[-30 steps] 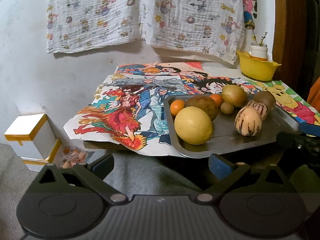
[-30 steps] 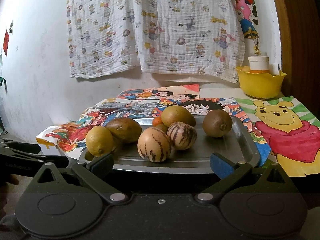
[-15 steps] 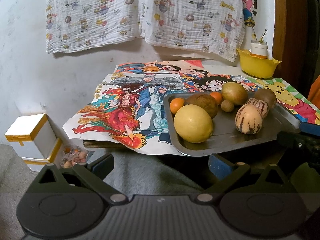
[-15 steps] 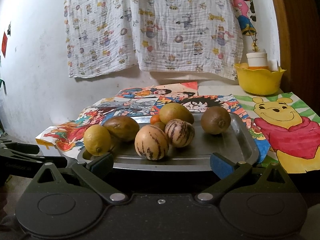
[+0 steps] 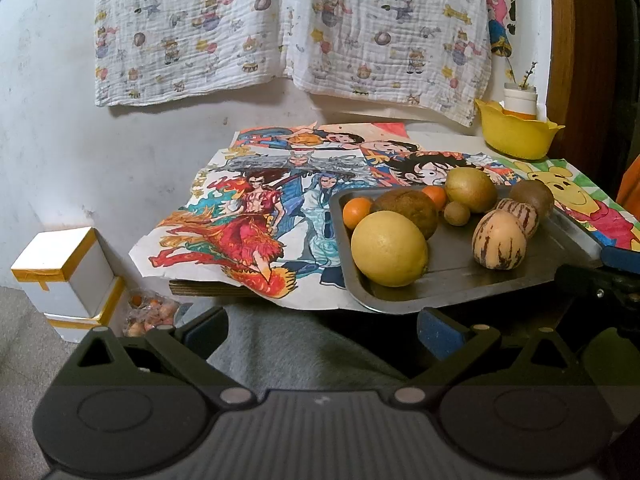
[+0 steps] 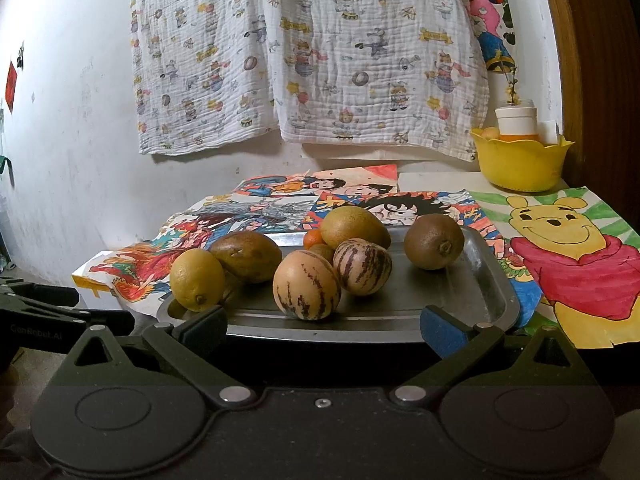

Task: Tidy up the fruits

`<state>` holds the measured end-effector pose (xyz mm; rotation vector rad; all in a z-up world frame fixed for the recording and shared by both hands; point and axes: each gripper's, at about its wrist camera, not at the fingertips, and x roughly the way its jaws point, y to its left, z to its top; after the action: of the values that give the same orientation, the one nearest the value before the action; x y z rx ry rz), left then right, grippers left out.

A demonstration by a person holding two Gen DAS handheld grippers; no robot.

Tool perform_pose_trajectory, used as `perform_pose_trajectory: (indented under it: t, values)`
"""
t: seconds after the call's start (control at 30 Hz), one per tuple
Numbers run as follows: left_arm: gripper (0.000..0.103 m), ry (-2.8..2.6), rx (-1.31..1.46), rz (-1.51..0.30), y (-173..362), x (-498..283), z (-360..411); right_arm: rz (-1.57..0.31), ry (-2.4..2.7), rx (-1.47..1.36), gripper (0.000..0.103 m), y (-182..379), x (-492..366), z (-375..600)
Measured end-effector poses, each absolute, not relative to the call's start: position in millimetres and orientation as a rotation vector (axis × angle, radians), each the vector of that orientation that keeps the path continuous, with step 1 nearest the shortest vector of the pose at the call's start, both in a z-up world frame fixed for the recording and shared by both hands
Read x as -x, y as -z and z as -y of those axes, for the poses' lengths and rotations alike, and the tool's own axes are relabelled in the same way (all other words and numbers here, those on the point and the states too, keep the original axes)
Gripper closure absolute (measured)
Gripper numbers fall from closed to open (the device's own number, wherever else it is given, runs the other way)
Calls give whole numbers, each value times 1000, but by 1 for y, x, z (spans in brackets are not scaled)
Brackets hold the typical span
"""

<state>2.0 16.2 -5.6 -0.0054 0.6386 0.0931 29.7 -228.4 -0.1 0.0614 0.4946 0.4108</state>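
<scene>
Your right tool (image 6: 322, 326) hangs with its two blue-padded fingers spread wide and nothing between them, just short of the near rim of the metal tray (image 6: 492, 280); your left tool (image 5: 322, 326) is likewise parted and empty, low off the desk's corner with grey floor beneath it. Over the last second both views have crept only slightly: the fruit sits a touch higher in the right view, barely shifted in the left, and no piece has moved. All the fruit lies on the tray: a yellow lemon (image 6: 197, 279) at the left end, a brown fruit (image 6: 246, 255) touching it behind, two striped melons (image 6: 307, 290) side by side in the middle, a kiwi (image 6: 434, 247) apart at the right, small oranges (image 5: 357, 212) toward the back. The yellow bowl (image 6: 520, 164) stands well apart by the wall. Gathered fruit fits a sorted tray or one awaiting sorting; this small drift settles neither.
</scene>
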Motion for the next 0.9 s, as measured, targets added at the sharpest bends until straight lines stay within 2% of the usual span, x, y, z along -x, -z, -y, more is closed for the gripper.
perform_pose_trajectory:
  t: [0.9]
  values:
    - [0,-65,5,-610,4,2,-12,-494,-409,-59,1,0,-29,227]
